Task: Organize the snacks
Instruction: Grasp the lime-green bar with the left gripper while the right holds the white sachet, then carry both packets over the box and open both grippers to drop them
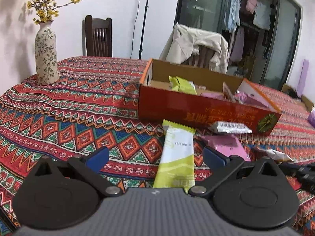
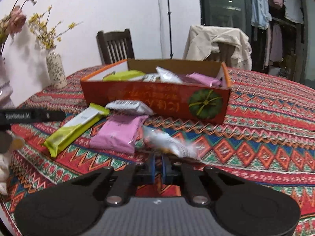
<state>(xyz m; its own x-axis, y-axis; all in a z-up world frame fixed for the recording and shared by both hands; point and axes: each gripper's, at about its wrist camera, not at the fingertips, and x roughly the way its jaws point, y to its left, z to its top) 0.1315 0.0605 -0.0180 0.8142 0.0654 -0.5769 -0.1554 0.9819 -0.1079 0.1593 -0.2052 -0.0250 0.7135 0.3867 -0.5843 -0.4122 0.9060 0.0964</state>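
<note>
A red cardboard box (image 1: 198, 109) (image 2: 157, 100) stands on the patterned tablecloth and holds several snack packets. In front of it lie a green-and-white bar (image 1: 175, 153) (image 2: 76, 126), a pink packet (image 1: 228, 145) (image 2: 120, 133) and a white barcode packet (image 1: 230, 127) (image 2: 130, 107). My left gripper (image 1: 155, 157) is open, its blue fingers either side of the green bar without touching it. My right gripper (image 2: 158, 162) is shut on the near edge of a blurred clear-and-white packet (image 2: 169, 141) (image 1: 277, 155).
A flowered vase (image 1: 46, 55) (image 2: 56, 70) stands at the table's far left. Two chairs are behind the table, one draped with a beige jacket (image 1: 196, 43) (image 2: 218, 43). The left tool's black body (image 2: 33, 115) reaches in from the left edge.
</note>
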